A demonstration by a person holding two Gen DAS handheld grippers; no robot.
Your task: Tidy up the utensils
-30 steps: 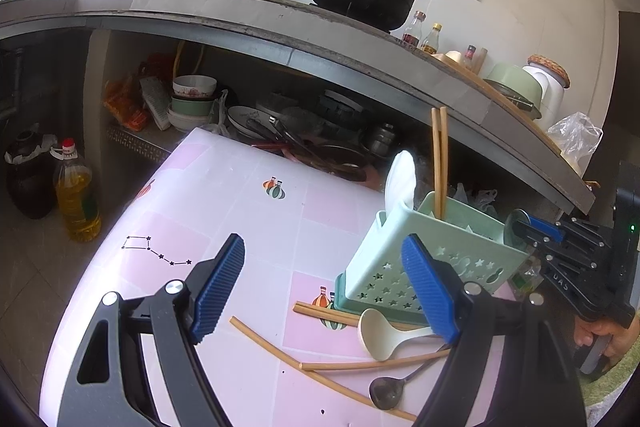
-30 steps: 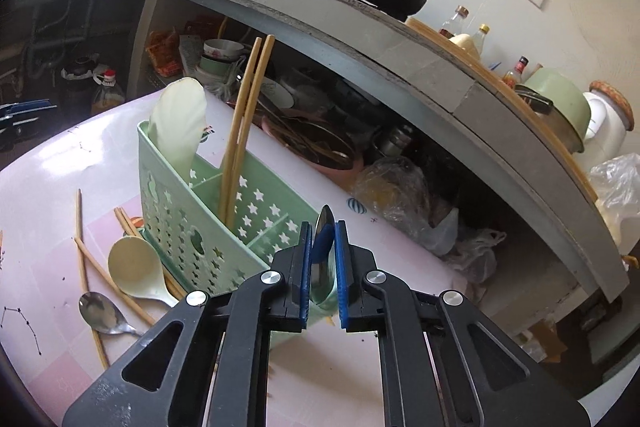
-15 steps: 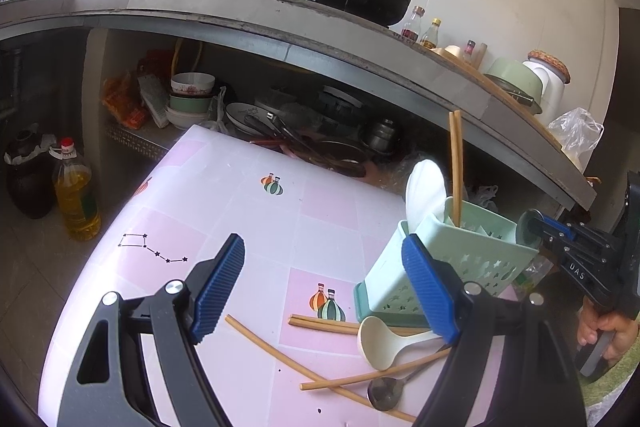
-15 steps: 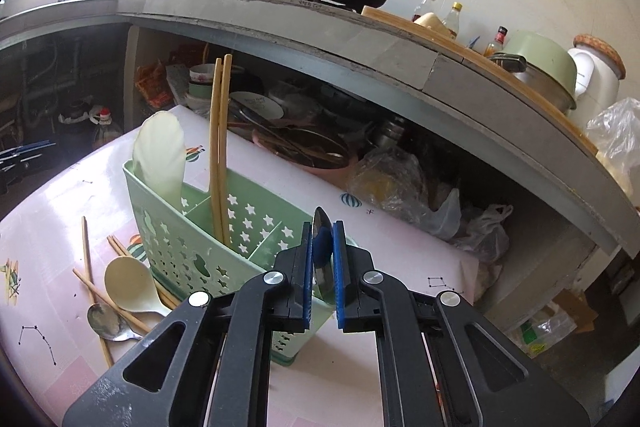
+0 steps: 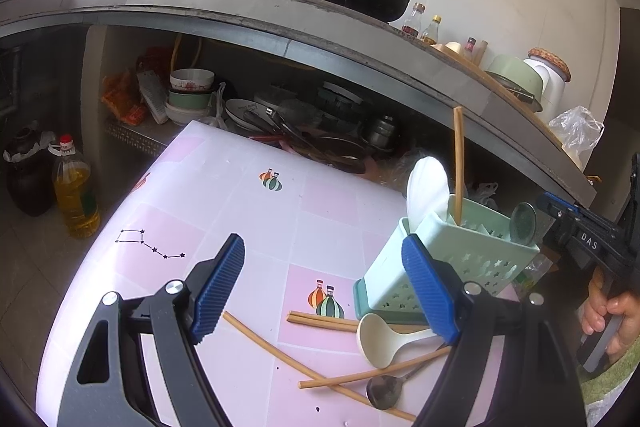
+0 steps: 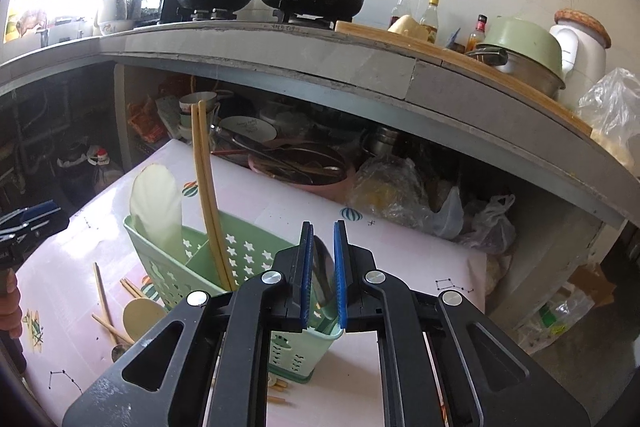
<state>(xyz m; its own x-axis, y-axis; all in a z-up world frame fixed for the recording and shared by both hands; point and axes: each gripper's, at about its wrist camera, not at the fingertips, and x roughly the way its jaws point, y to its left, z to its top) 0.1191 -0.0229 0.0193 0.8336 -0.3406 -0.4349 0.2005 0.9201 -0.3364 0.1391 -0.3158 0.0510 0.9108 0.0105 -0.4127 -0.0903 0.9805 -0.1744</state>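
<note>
Since a moment ago, the green caddy (image 5: pixel 460 259) is sliding right. Right hand-held gripper (image 6: pixel 320 275) is squeezing a metal spoon (image 5: pixel 524 223) above it; left hand-held gripper (image 5: pixel 324 287) is waiting apart. Chopsticks (image 5: pixel 304 367) and spoons are still lying on the table (image 5: pixel 224 195).

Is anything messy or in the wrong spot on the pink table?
Yes. Loose chopsticks lie crisscrossed on the table, with a cream ladle and a metal spoon on top of them, all beside the green utensil holder rather than inside it.
</note>
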